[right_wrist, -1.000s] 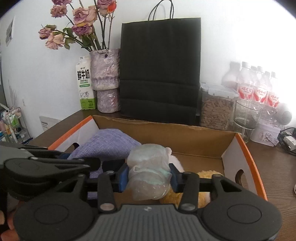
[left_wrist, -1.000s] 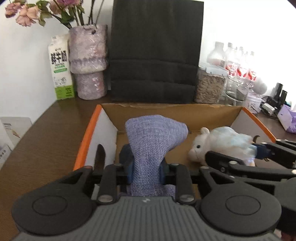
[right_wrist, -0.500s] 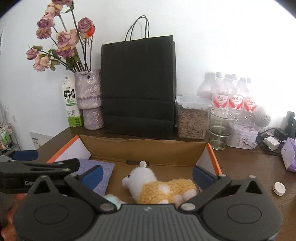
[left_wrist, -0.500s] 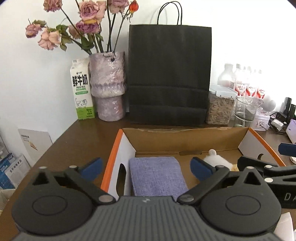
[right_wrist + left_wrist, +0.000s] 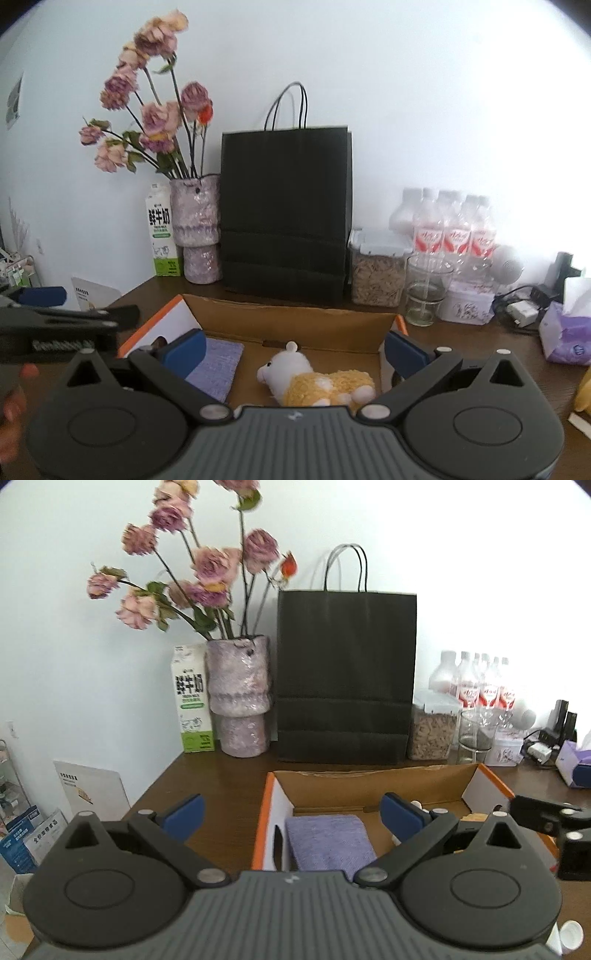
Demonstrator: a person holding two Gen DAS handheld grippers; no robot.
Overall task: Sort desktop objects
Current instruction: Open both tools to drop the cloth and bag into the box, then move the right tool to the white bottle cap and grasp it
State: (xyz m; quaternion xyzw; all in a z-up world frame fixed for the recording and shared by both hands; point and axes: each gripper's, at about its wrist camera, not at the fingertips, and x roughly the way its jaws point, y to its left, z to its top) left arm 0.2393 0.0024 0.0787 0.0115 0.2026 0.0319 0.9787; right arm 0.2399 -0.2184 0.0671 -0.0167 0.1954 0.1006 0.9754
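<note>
My L tongs (image 5: 291,816) & R tongs (image 5: 293,349): wide open, empty. Box (image 5: 295,319): flat lilac cloth (image 5: 218,363), white-yellow plush (image 5: 317,380) on its side.

Both grippers' (image 5: 291,814) (image 5: 293,350) jaws wide, apparently empty

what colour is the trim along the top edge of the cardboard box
Orange. The box has orange edging on its side walls, clearest in the left wrist view.

Plush toy (image 5: 317,382) and purple cloth (image 5: 218,363) inside cardboard box (image 5: 295,321)
</note>
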